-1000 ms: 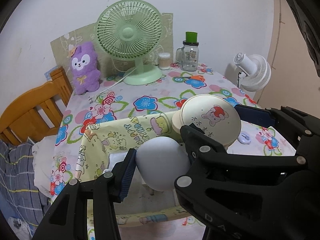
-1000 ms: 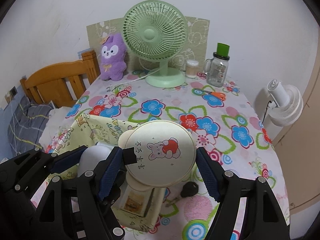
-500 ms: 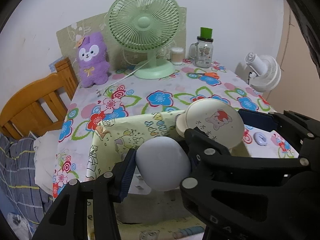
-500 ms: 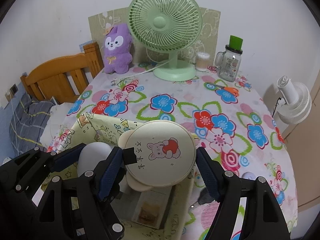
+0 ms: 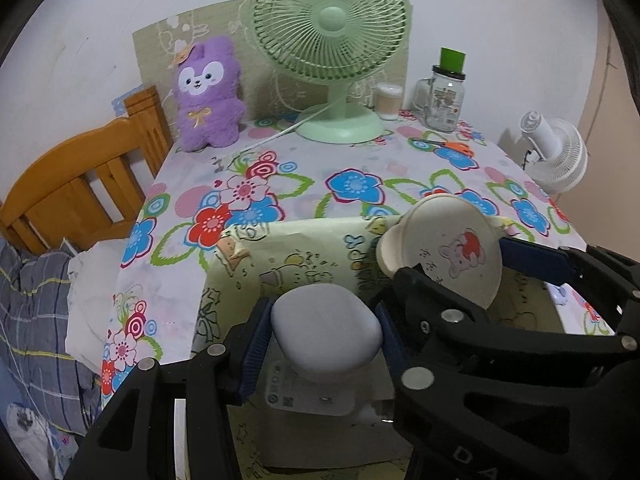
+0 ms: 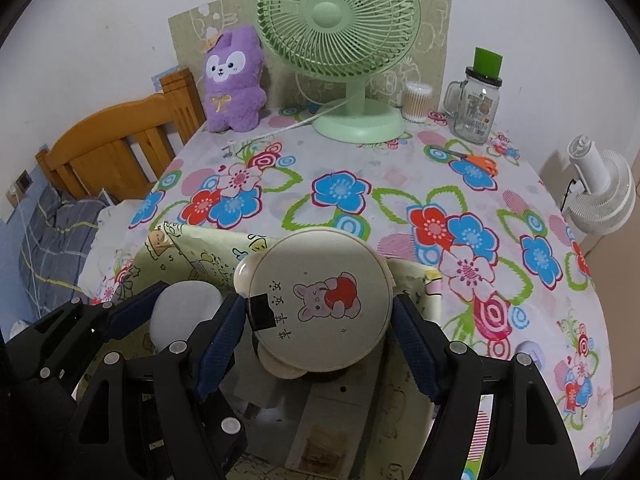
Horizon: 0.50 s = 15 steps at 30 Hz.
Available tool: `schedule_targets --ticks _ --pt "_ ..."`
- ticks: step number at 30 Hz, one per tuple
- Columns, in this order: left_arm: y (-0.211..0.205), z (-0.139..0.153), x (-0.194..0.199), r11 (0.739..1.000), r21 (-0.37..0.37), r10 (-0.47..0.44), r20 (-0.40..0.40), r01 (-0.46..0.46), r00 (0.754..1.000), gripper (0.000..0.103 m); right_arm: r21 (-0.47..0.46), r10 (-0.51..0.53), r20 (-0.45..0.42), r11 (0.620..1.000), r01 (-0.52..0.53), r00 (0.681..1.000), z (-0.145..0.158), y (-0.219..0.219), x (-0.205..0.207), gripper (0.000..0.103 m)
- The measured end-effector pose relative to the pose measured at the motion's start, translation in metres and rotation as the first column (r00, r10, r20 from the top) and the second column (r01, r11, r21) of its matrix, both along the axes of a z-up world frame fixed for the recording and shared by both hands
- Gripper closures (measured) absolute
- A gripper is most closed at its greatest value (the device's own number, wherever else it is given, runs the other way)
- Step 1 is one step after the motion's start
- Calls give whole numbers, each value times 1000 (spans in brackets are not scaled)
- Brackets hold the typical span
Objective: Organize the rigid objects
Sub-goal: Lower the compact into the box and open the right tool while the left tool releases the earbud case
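Note:
My left gripper (image 5: pixel 324 328) is shut on a smooth pale grey rounded case (image 5: pixel 325 330), held above the open yellow cartoon-print storage box (image 5: pixel 304 256). The case also shows in the right wrist view (image 6: pixel 184 314). My right gripper (image 6: pixel 320 320) is shut on a round cream mirror-like disc with a bunny picture (image 6: pixel 324 300), held over the same box (image 6: pixel 192 248); the disc also shows in the left wrist view (image 5: pixel 448 256). A white flat device (image 5: pixel 316 392) lies inside the box below the case.
The flowered table (image 6: pixel 400 184) carries a green fan (image 6: pixel 340 40), a purple plush (image 6: pixel 234 80), a cotton-swab jar (image 6: pixel 418 102), a glass mug jar (image 6: pixel 478 108) and orange scissors (image 6: pixel 476 162). A wooden bed frame (image 6: pixel 120 148) stands left; a white fan (image 6: pixel 600 192) right.
Both grippers have pulled back and risen with their objects still held; the table and fan look farther and the box sits lower in view.

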<state>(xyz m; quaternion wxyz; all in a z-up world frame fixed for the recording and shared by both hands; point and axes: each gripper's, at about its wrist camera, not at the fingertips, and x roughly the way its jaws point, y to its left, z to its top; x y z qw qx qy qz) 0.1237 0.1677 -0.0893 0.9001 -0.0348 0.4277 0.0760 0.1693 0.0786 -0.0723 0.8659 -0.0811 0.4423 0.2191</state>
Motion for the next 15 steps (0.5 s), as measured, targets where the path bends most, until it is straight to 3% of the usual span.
schedule_targets --ticks 8,11,15 --pt "4 -2 0 1000 -11 18 -7 -18 1000 47 3 -2 -11 1000 2 1000 -1 3 0 26" --pt "1 -2 -1 1000 -5 7 -12 -7 1000 41 -2 -5 -15 1000 5 1000 -3 2 -1 26" --pt "-3 -1 -4 1000 -9 -3 -14 3 1000 26 -6 -10 -13 1000 10 1000 -3 -1 -3 26"
